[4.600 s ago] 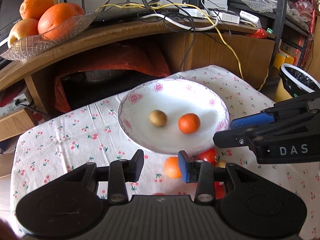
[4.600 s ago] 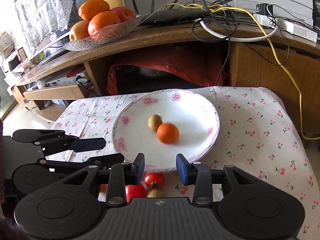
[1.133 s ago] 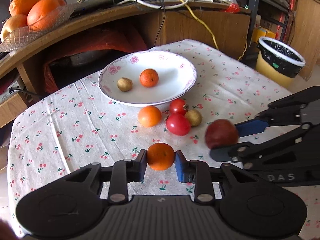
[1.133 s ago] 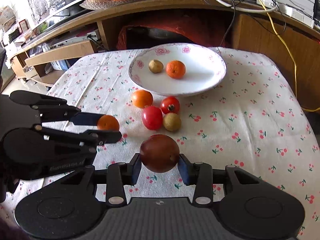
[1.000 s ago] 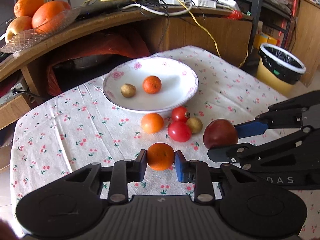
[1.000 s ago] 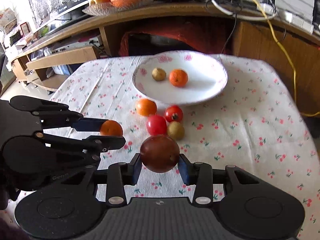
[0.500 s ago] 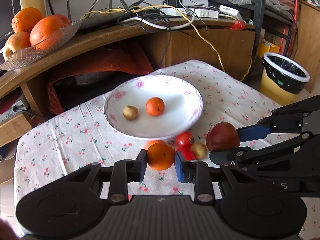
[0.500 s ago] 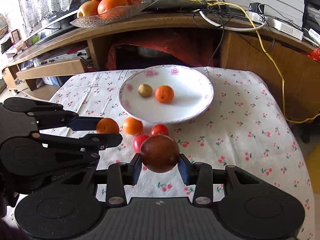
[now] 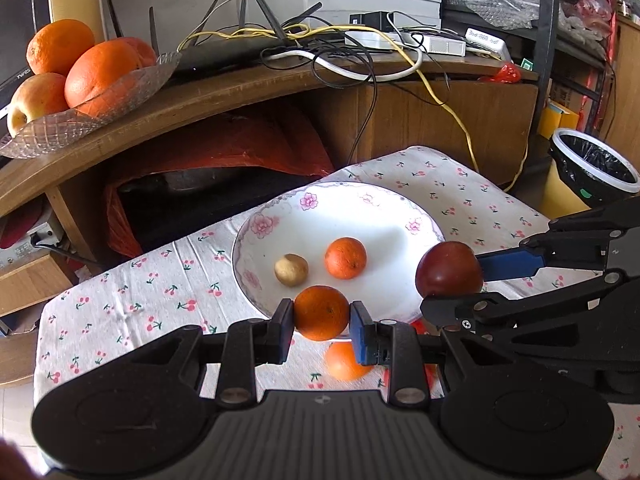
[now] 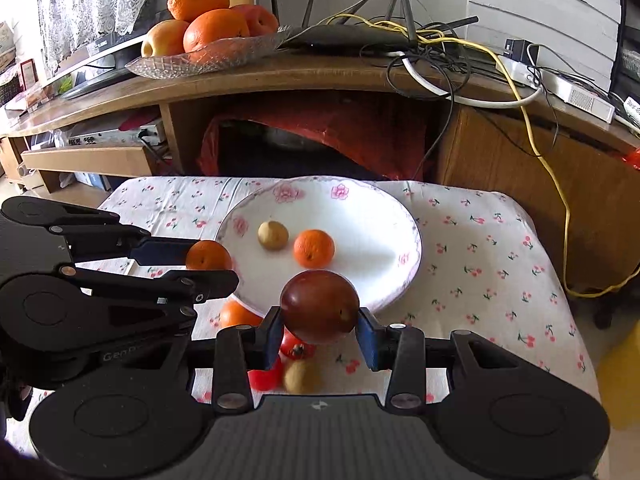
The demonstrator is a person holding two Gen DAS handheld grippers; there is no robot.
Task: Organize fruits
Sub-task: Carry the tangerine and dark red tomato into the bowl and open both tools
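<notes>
Left gripper (image 9: 322, 319) jaws are pinching an orange (image 9: 321, 312); right gripper (image 10: 319, 330) jaws are pinching a plum (image 10: 319, 307). Only the right view is showing a tomato (image 10: 295, 347) near the plate (image 10: 384, 216).

You are working in a lived-in home, most likely a living room. The surface (image 10: 480, 248) in front of you wears a cherry-print cloth and carries a flowered china plate (image 10: 400, 264). Behind it runs a curved wooden cabinet (image 9: 240, 92) with a cut-glass fruit dish (image 10: 208, 60) of oranges and apples, a black router (image 10: 344, 40) with antennas, and a tangle of cables (image 9: 400, 60), one yellow. At the far left a lace curtain (image 10: 80, 0) hangs beside a flat screen (image 10: 100, 68). A lined waste bin (image 9: 592, 168) stands on the floor to your right.
</notes>
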